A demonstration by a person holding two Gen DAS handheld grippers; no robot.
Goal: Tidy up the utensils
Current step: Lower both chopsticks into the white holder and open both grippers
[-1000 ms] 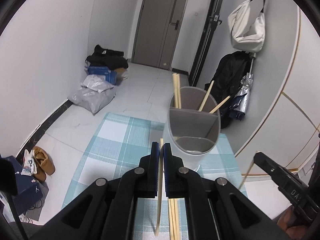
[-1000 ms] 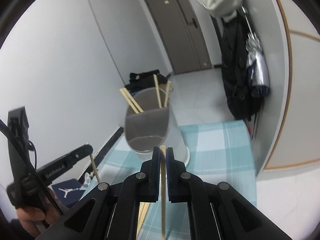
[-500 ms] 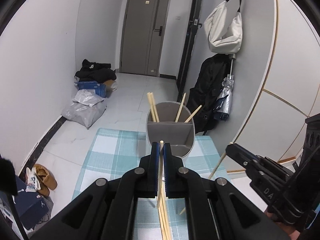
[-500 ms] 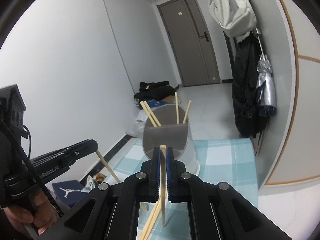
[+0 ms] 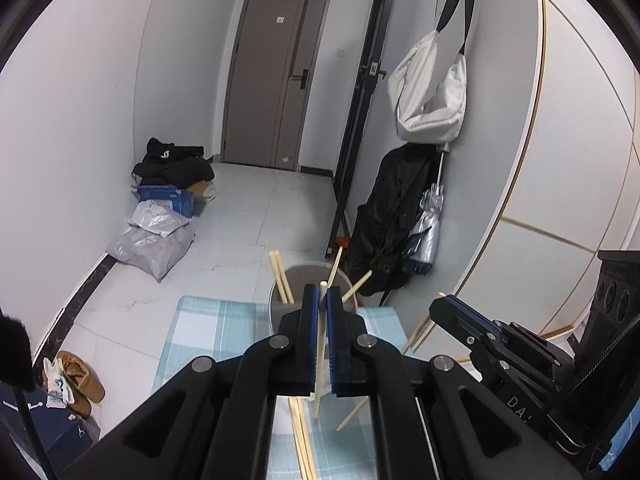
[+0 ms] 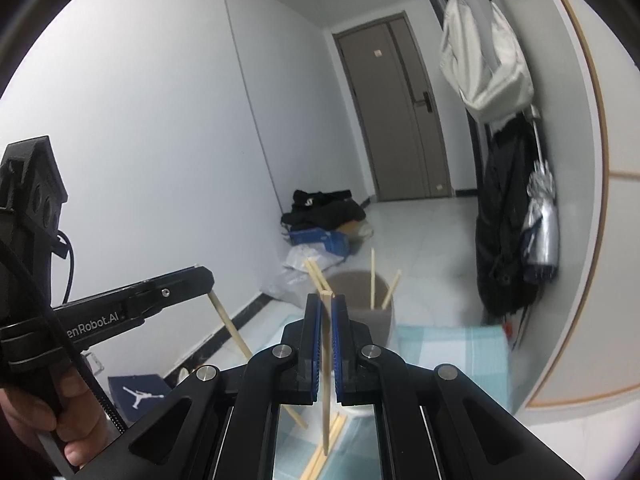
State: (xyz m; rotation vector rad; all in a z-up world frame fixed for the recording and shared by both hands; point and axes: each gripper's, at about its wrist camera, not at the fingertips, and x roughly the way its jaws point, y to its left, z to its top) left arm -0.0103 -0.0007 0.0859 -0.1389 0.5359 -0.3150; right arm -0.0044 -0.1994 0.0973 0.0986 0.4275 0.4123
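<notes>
Hallway room, white tiled floor [image 5: 256, 216], grey door [image 5: 276, 80] at the far end. Against the left wall: black clothing heap [image 5: 172, 164], blue box [image 5: 168, 198], grey plastic bags [image 5: 152, 240]; brown shoes [image 5: 80, 380] are sitting lower left. A desk under a blue-white checked cloth [image 5: 208, 328] is filling the foreground.

Left tongs [image 5: 322, 292]: blue pads are pressing on a single wooden chopstick [image 5: 319, 360], which is standing nearly upright and hanging clear above the cloth. Loose chopsticks [image 5: 302, 440] are lying on the cloth beneath.

Just behind the tongs a grey utensil holder [image 5: 316, 276] is standing on the cloth; four chopsticks are leaning in its rear compartment.

Right tongs [image 6: 327, 300]: likewise clamped on a second chopstick [image 6: 326, 380], upright, lower end above the loose ones. In the left wrist view these tongs are appearing at the right, chopstick slanting down-left.

Right wall: a white bag [image 5: 432, 92] is hanging on a hook over a black coat [image 5: 392, 216] and a silver folded umbrella [image 5: 430, 224]. In the right wrist view, a hand [image 6: 48, 420] is gripping the left handle at lower left.
</notes>
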